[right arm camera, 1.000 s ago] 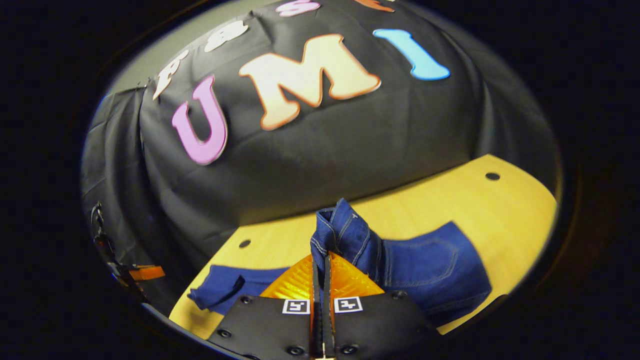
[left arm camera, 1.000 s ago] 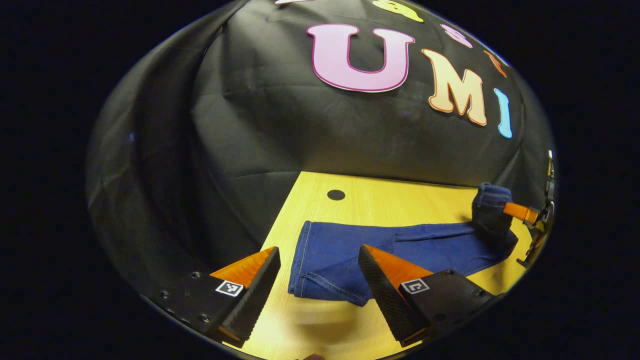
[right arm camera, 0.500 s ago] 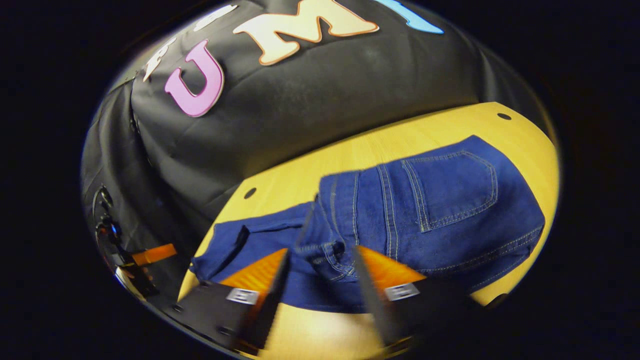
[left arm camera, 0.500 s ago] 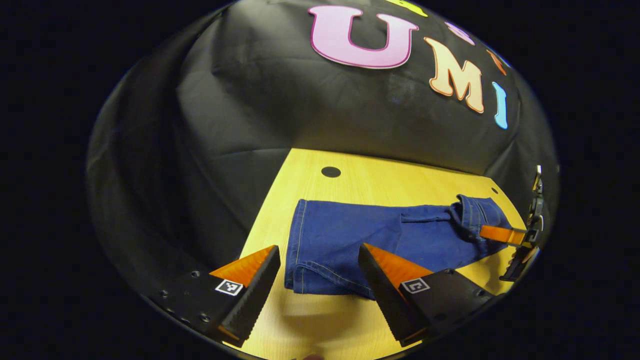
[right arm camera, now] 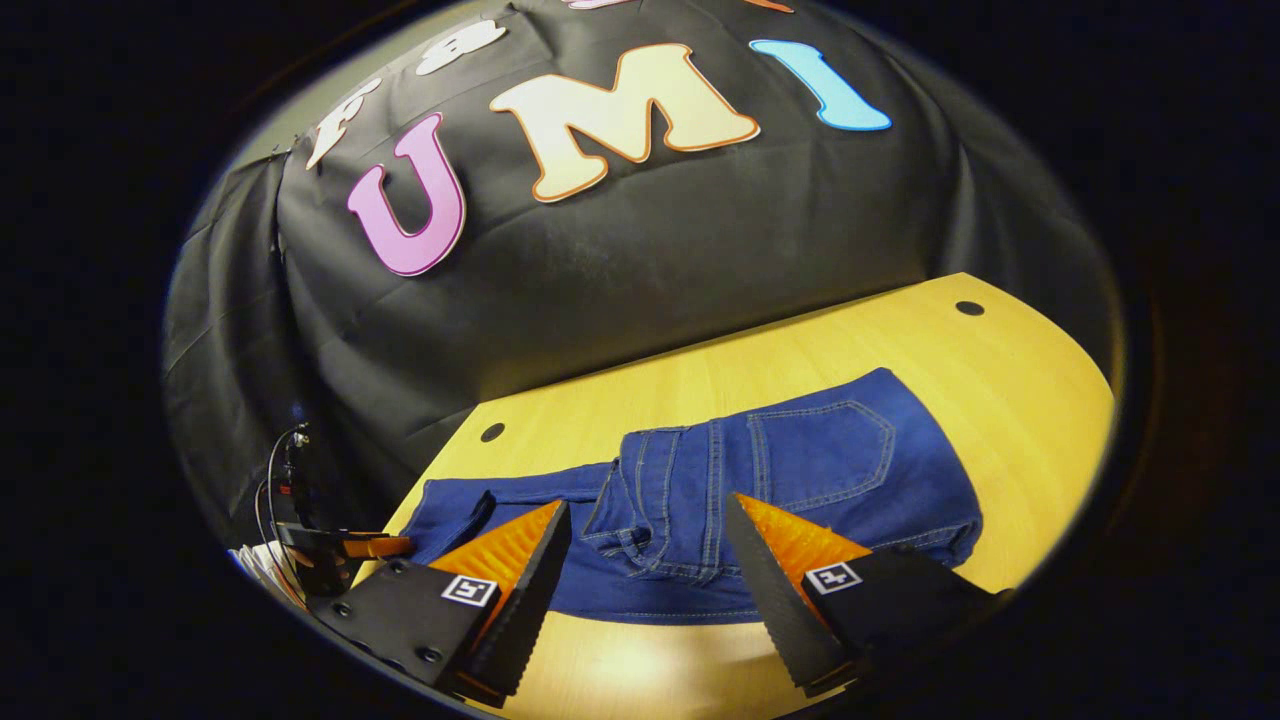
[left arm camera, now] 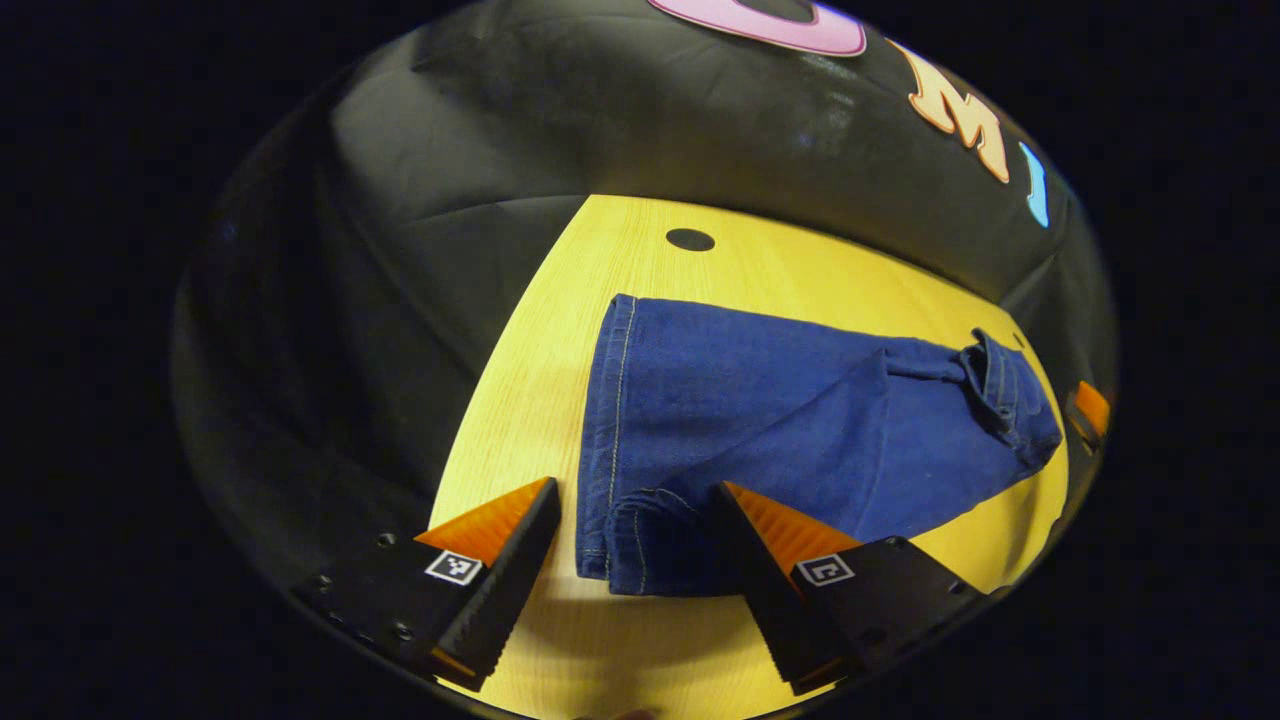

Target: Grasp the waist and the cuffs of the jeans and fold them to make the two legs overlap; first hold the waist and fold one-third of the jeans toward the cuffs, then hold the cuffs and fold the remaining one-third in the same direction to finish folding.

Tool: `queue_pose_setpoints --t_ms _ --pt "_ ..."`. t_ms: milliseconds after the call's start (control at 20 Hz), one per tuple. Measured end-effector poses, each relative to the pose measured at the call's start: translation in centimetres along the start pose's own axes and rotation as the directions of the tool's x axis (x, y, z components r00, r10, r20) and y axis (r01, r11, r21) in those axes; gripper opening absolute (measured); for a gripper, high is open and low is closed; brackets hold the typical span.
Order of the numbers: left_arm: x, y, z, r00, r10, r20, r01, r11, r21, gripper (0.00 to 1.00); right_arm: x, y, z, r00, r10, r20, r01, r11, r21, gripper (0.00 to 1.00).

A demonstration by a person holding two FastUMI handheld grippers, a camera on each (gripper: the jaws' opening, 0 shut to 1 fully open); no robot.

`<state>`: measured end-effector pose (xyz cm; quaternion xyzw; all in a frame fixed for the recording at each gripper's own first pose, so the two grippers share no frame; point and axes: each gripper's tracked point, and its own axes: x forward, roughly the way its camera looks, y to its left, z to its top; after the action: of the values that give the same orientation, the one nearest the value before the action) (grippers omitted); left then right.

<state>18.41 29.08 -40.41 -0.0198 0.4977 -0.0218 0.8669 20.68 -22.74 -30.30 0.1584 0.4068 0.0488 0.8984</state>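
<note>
Blue jeans [left arm camera: 760, 400] lie flat on the yellow wooden table [left arm camera: 530, 400], legs stacked. The cuffs [left arm camera: 625, 545] rest low between the fingers of my left gripper [left arm camera: 635, 490], which is open and hovers just over them. The waist end [left arm camera: 1000, 385] is folded back over the legs at the far right. In the right gripper view that folded waist part [right arm camera: 800, 470] shows a back pocket [right arm camera: 825, 450] facing up. My right gripper [right arm camera: 648, 502] is open just in front of the waistband, holding nothing. The left gripper [right arm camera: 335, 548] sits at the far left by the cuffs.
Black cloth walls close the table's back and sides. Round holes [left arm camera: 690, 239] [right arm camera: 969, 307] [right arm camera: 492, 432] mark the tabletop near its far edge. Bare wood lies beyond the jeans [right arm camera: 900, 340] and in front of both grippers. Cables [right arm camera: 285, 480] hang at the left.
My right gripper opened and let go of the waist, which now lies folded on the legs, then drew back. My left gripper dipped toward the cuffs, still open.
</note>
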Motion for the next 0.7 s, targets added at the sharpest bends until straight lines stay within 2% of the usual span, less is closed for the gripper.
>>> queue_pose_setpoints --t_ms 100,150,200,350,500,700 --pt "0.1 0.0 -0.5 1.0 0.011 -0.024 -0.01 0.999 0.032 0.9 -0.1 -0.6 0.0 1.0 -0.012 -0.001 0.012 1.0 -0.013 0.95" --pt "0.3 -0.8 -0.6 1.0 -0.012 -0.028 0.014 0.998 0.059 0.78 -0.1 -0.9 -0.1 1.0 -0.016 -0.002 0.016 1.0 -0.019 0.95" --pt "0.4 -2.0 -0.7 0.998 -0.056 -0.033 0.058 0.997 0.056 0.6 -0.2 -1.0 -0.1 1.0 -0.015 -0.001 0.015 1.0 -0.022 0.95" --pt "0.6 -2.6 0.2 0.999 -0.047 -0.005 0.047 0.998 0.035 0.06 -0.1 -1.3 -0.2 1.0 -0.008 -0.005 0.008 1.0 -0.024 0.95" --pt "0.0 -3.0 1.2 0.999 -0.036 -0.019 0.035 0.999 -0.036 0.0 -0.7 -1.6 0.8 1.0 0.015 0.003 -0.015 1.0 -0.026 0.95" --pt "-4.4 -7.7 5.9 0.987 -0.129 0.097 0.143 0.978 -0.153 0.0 -2.4 -3.1 2.8 0.999 0.042 0.028 -0.042 0.999 -0.018 0.95"
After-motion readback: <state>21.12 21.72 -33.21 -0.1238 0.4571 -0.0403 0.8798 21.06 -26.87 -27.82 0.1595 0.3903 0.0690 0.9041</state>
